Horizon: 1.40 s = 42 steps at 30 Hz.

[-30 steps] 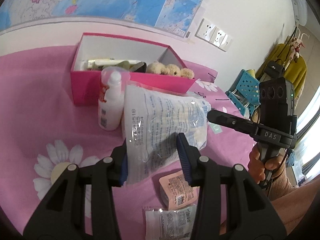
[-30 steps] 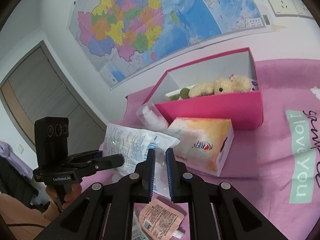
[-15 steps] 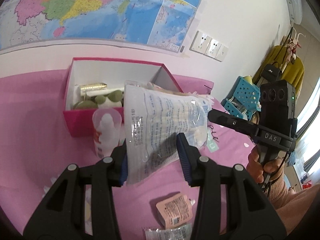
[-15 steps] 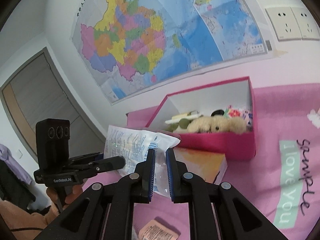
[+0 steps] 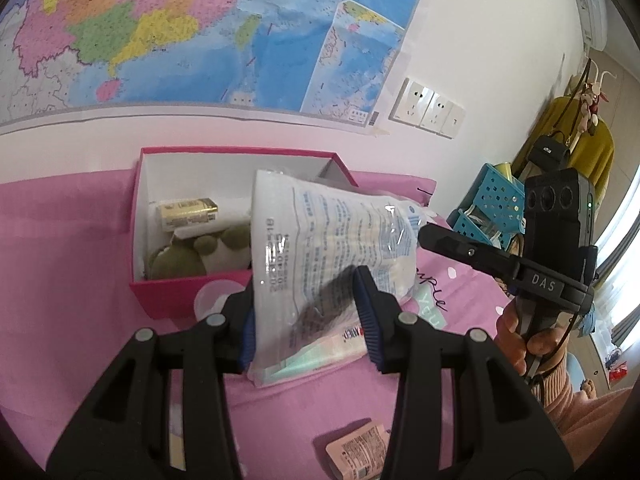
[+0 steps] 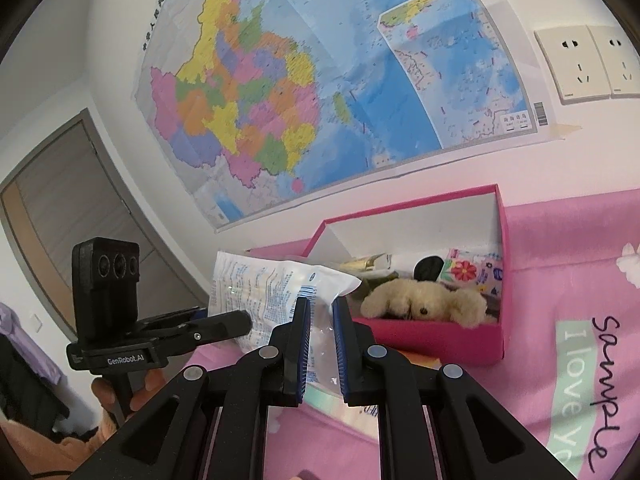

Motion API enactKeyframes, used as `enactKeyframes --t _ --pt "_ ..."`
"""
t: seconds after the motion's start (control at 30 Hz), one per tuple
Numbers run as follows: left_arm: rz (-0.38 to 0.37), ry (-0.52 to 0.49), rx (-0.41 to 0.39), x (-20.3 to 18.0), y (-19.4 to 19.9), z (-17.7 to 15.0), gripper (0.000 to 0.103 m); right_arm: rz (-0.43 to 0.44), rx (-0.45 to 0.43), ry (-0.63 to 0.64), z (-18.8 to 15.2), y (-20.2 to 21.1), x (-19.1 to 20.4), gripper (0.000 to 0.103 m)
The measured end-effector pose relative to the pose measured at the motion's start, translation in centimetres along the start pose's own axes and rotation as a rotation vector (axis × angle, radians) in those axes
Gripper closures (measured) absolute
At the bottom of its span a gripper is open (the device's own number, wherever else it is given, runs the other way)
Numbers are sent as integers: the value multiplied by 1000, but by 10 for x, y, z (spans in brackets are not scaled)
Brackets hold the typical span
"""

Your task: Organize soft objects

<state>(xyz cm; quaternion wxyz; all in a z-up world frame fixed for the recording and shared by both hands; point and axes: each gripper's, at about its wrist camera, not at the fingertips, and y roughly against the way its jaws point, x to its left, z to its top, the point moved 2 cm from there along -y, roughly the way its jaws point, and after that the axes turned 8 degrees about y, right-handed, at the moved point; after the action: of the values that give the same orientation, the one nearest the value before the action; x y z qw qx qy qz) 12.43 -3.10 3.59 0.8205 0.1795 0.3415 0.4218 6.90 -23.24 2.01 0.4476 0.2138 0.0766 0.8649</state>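
1. Plastic packet (image 5: 332, 248), clear with blue print, hangs in the air in front of the pink box (image 5: 168, 296), held from two sides.
2. Left gripper (image 5: 308, 320) is clamped on the packet's lower part, its blue pads pressing on either edge.
3. Right gripper (image 6: 320, 340) has its jaws almost together, pinching a thin corner of the same packet (image 6: 280, 300).
4. The pink box (image 6: 440, 340) stands open on a pink cloth (image 5: 60, 240), close to the wall under a map (image 6: 320, 100).
5. Inside the box lie a beige plush toy (image 6: 424, 304), a green plush toy (image 5: 188, 256), a gold tube (image 5: 188, 212) and a flowered pack (image 6: 472, 272).
6. A small pink pouch (image 5: 360, 452) lies on the cloth at its near edge, below the left gripper.
7. A tissue pack (image 5: 320, 356) lies on the cloth just under the held packet.
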Motion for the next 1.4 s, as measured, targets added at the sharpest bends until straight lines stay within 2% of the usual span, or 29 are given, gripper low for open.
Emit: enactKeyframes --t 1.4 --pt "35 32 25 21 -39 48 58 -30 -2 -31 34 -41 -31 90"
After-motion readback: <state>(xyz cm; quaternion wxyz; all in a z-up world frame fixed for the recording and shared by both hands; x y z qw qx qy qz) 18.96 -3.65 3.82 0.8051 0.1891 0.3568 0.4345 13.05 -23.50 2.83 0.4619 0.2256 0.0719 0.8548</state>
